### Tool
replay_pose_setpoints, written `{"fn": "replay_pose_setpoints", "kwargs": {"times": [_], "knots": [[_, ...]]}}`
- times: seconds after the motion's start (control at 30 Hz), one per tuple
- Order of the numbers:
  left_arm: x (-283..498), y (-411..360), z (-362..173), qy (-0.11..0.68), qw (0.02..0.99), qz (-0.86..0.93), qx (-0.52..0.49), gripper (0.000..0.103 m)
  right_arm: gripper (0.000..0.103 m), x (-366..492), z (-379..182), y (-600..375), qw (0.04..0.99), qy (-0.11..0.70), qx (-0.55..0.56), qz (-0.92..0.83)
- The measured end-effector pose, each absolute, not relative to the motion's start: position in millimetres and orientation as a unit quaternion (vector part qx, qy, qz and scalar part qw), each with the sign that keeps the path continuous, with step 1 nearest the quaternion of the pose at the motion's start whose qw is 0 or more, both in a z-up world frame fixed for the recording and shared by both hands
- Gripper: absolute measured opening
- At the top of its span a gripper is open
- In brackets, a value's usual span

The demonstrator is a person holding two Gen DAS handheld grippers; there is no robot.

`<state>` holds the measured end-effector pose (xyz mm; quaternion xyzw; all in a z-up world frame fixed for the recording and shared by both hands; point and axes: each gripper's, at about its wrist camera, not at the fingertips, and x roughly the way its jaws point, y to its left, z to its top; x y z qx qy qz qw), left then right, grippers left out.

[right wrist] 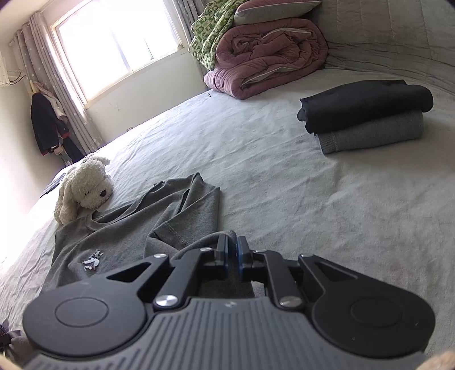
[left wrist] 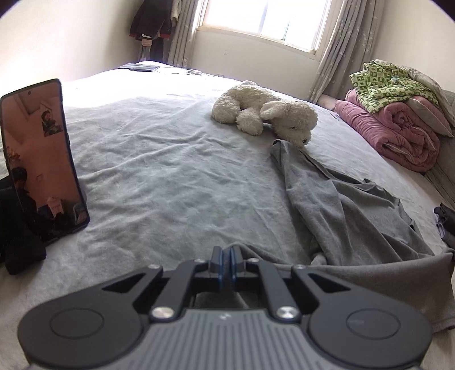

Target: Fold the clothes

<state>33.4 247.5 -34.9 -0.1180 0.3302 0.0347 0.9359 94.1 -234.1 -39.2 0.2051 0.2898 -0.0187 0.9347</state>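
1. the grey shirt (right wrist: 136, 227) lies rumpled on the pale bedsheet (left wrist: 159, 176); its collar end sits right by the white plush dog (left wrist: 267, 113)
2. left gripper (left wrist: 226, 263) has its jaws nearly together at the shirt's hem; can't tell if it's pinching cloth
3. right gripper (right wrist: 231, 256) looks narrow too, with a bit of shirt between the pads
4. folded black and grey clothes (right wrist: 366, 113) are stacked well off to the right; pink quilt (right wrist: 264, 54) behind them

Both views ride low over the bed (left wrist: 159, 176), angled downward, each gripper's body filling the six o'clock edge. The left wrist view faces the window (left wrist: 270, 20) at twelve o'clock; the right wrist view has it at ten o'clock. Both share the plush dog (left wrist: 267, 113), grey shirt (right wrist: 136, 227) and pink quilt (right wrist: 267, 57).
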Motion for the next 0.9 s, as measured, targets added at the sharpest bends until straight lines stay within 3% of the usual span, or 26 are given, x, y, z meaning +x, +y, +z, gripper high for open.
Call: {"fn": "replay_pose_setpoints", "kwargs": {"times": [0.1,0.13,0.2,0.4,0.53,0.9], "knots": [[30.5,251.4,-35.0,0.343,0.931,0.036,-0.120,0.020,0.017,87.2,-37.2,-236.4,0.930,0.306,0.204,-0.008],[27.8,253.9,-34.1,0.345,0.930,0.033,-0.124,0.029,0.031,83.6,-37.7,-236.7,0.929,0.312,0.199,-0.004],[20.3,261.5,-32.6,0.353,0.925,0.027,-0.136,0.035,0.046,76.0,-38.8,-237.3,0.927,0.324,0.189,0.003],[-1.8,286.3,-37.3,0.384,0.908,0.020,-0.167,0.039,0.046,48.3,-46.3,-232.0,0.920,0.363,0.145,0.037],[-15.3,296.7,-42.0,0.362,0.920,0.034,-0.145,0.036,0.046,21.9,-52.6,-222.8,0.918,0.379,0.097,0.061],[-11.6,301.8,-59.2,0.368,0.911,-0.024,-0.182,0.037,0.046,-12.9,-74.1,-178.4,0.917,0.379,-0.048,0.109]]}}
